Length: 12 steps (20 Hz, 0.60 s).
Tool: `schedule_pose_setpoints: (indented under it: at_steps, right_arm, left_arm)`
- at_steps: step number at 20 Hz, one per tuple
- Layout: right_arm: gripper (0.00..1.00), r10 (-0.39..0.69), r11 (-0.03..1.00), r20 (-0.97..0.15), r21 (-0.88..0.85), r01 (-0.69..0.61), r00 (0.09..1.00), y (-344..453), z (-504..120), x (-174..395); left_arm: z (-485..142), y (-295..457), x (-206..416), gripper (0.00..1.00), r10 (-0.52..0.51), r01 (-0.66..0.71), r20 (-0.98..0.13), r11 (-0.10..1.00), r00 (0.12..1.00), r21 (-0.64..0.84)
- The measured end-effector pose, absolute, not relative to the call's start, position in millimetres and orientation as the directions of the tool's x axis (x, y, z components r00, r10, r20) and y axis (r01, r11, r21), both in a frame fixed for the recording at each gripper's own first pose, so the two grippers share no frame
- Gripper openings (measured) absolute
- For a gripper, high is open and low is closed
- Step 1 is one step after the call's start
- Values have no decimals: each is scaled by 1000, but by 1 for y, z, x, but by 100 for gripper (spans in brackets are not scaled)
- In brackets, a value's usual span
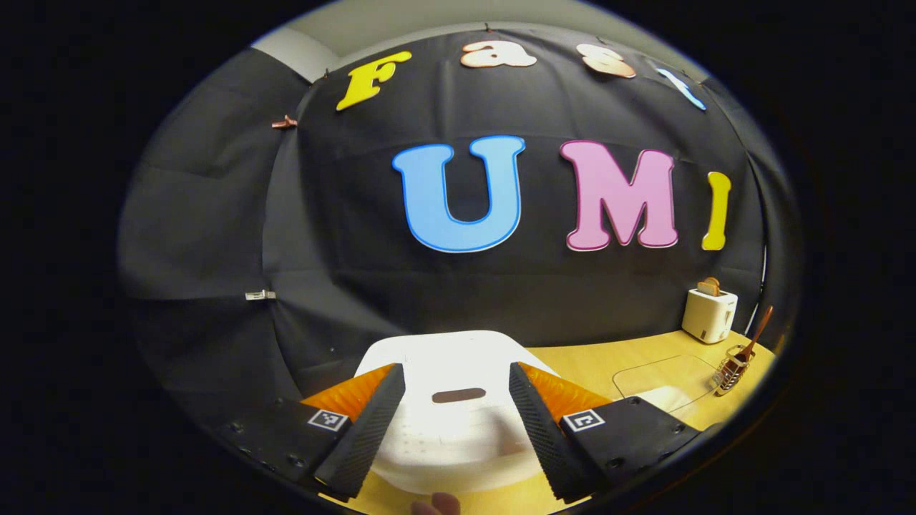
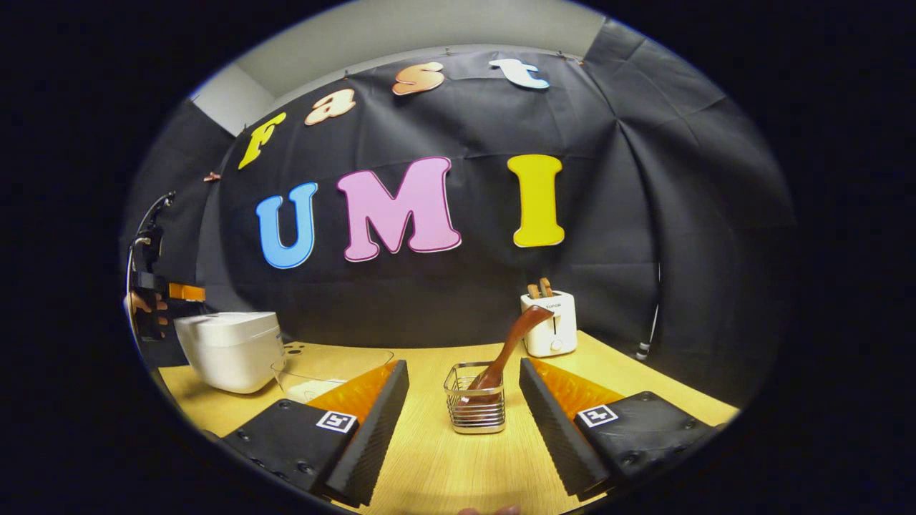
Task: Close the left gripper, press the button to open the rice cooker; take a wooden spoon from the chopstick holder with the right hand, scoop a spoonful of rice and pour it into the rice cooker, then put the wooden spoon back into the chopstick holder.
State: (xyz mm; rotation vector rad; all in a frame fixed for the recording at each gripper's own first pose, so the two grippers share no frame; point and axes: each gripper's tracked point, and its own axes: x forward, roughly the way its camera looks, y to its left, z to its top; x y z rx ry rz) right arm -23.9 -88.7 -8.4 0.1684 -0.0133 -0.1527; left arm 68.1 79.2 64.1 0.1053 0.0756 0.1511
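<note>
The white rice cooker (image 1: 458, 422) lies right below my left gripper (image 1: 458, 408), its lid down and a dark oval button (image 1: 459, 395) between the fingers. This gripper is open, its fingers wide apart above the lid. In the right gripper view the cooker (image 2: 229, 349) stands at the far left, with the left gripper (image 2: 154, 300) and a hand above it. My right gripper (image 2: 461, 415) is open, short of the wire chopstick holder (image 2: 475, 410). A wooden spoon (image 2: 507, 350) leans in that holder, handle up to the right. The same holder (image 1: 731, 370) and spoon (image 1: 755, 335) sit far right in the left gripper view.
A clear glass bowl (image 2: 322, 375) with white rice stands between the cooker and the holder; it shows too as a glass bowl (image 1: 662, 390) in the left gripper view. A white toaster (image 2: 549, 323) with bread stands at the back of the wooden table (image 2: 444, 465).
</note>
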Motion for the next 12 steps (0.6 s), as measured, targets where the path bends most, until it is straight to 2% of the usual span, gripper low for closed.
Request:
schedule_pose_setpoints:
  at_steps: [3,4,5,12]
  right_arm:
    - [96,-141,984,44,119,135,989,-74,9,-23]
    - [88,-131,986,40,108,126,991,-67,9,-23]
    - [97,-123,988,29,98,120,992,-61,8,-23]
    - [99,-19,993,9,116,18,1000,-19,-1,-26]
  left_arm:
    - [50,47,40,93,106,-103,-36,992,994,78]
    - [46,37,31,93,95,-93,-26,994,995,61]
    - [43,27,23,94,76,-76,-15,996,997,47]
    - [6,-18,-11,93,10,-9,-4,999,1000,31]
